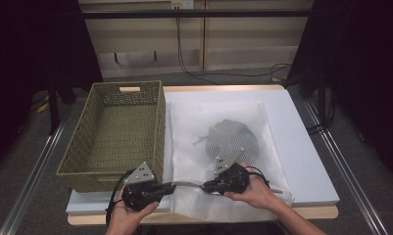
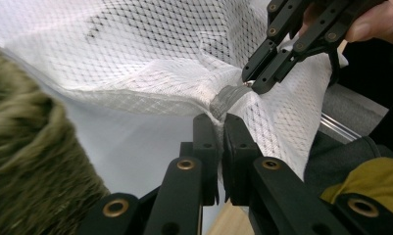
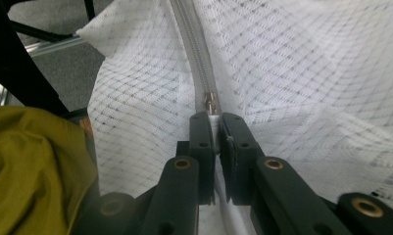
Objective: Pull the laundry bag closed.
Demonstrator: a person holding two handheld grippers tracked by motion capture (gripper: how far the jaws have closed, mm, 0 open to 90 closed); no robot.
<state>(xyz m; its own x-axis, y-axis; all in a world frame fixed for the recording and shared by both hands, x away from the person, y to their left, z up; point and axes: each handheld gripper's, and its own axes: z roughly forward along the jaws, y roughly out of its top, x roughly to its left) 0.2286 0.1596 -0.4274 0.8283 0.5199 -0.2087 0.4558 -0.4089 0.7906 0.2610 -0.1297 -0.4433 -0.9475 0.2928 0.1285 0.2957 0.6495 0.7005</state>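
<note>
Both grippers, left (image 1: 170,188) and right (image 1: 207,186), are pinching the mesh bag's (image 1: 218,147) zipper (image 3: 199,63) at the table's near edge; I am zipping it, next pulling the slider (image 3: 211,104) along steadily.

— Bright enough on the table (image 1: 302,147)?
— Yes, lit evenly from overhead, soft shadows only; the room around it is dark.
— And close to the jaws?
— The basket (image 2: 22,161) beside them blurs, the mesh bag (image 3: 302,73) ahead is sharp.
</note>
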